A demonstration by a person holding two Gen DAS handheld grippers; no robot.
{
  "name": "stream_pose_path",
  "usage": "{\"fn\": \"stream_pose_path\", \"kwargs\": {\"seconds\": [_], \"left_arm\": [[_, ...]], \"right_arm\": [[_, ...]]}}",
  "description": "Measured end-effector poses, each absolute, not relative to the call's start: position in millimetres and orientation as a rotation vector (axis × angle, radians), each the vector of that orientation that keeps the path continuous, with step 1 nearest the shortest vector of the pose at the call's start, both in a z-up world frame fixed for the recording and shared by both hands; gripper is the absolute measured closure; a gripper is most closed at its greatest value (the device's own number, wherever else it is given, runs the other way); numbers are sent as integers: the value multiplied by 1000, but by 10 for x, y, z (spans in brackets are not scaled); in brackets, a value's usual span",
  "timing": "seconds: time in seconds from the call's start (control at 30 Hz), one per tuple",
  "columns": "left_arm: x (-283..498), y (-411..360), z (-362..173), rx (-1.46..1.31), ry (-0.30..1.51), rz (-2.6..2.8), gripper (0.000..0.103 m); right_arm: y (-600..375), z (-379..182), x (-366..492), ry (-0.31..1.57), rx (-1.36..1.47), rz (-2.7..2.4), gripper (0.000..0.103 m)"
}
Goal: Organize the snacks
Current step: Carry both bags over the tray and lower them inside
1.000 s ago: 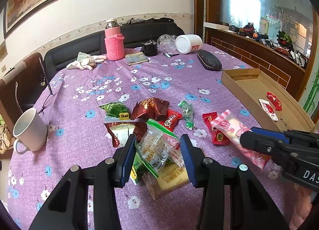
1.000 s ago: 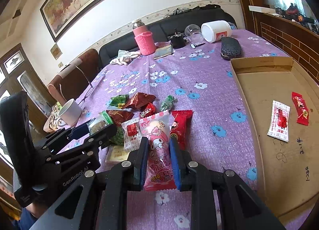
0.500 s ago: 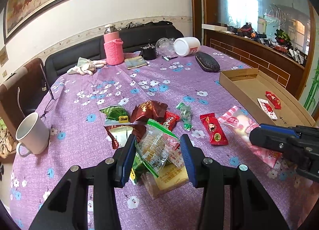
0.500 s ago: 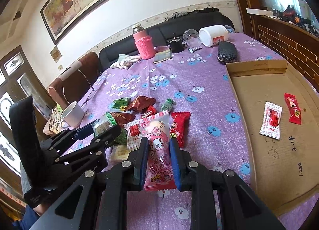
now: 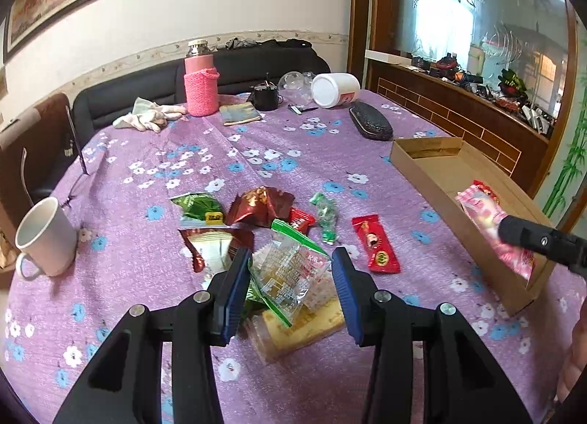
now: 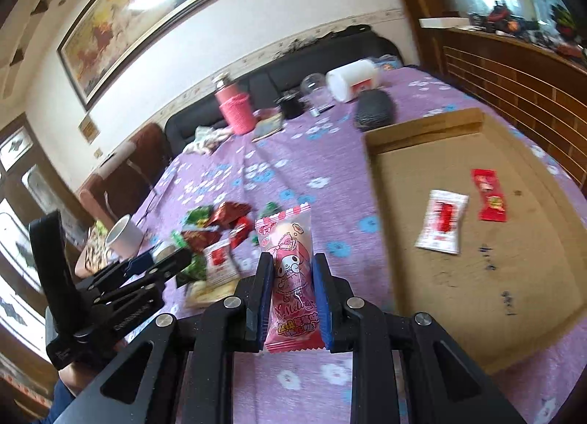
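Your right gripper [image 6: 292, 288] is clamped on a pink snack packet [image 6: 290, 270] printed with a cartoon rabbit; its blue-padded jaws press flat against both sides of the packet, which stands upright between them, lifted clear of the purple flowered tablecloth [image 6: 330, 181]. From your left wrist camera, that same packet [image 5: 491, 225] appears over the near wall of the shallow cardboard box [image 5: 433, 181] at the right of the table. Inside the box lie a white-and-red sachet [image 6: 442, 222] and, just beside it but apart, a red wrapper [image 6: 489, 194]. Your left gripper [image 5: 291, 277] is spread wide and holds nothing; its jaws sit either side of a clear bag with a green edge [image 5: 290, 273], which rests on top of a yellowish packet [image 5: 304, 328] in the heap of snacks. Further out in the heap are a green packet [image 5: 200, 205], a dark red foil bag [image 5: 260, 203] and, alone to the right, a long red wrapper [image 5: 376, 244]. A white mug [image 5: 46, 236] stands near the table's left edge.
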State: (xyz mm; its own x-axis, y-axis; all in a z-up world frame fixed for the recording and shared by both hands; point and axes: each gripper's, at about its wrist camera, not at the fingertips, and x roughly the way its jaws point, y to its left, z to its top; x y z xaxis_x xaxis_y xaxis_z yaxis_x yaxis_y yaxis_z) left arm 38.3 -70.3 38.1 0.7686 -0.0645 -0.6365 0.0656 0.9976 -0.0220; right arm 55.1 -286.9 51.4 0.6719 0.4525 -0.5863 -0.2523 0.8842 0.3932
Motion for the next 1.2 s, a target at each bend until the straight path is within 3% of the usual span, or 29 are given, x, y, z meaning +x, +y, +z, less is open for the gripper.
{"fn": "stream_pose_path", "kwargs": {"seconds": [0.43,0.87,1.2], "left_arm": [[373,-1291,503,9,720,-201,59],[547,-2899,337,140,786,-490,59],[749,-3075,27,171,853,-516,59]], "right_arm": [[-3852,399,621,699,456,219,80],[-4383,136,724,687,499,16,80],[-4314,55,833,706,461,20,80]]}}
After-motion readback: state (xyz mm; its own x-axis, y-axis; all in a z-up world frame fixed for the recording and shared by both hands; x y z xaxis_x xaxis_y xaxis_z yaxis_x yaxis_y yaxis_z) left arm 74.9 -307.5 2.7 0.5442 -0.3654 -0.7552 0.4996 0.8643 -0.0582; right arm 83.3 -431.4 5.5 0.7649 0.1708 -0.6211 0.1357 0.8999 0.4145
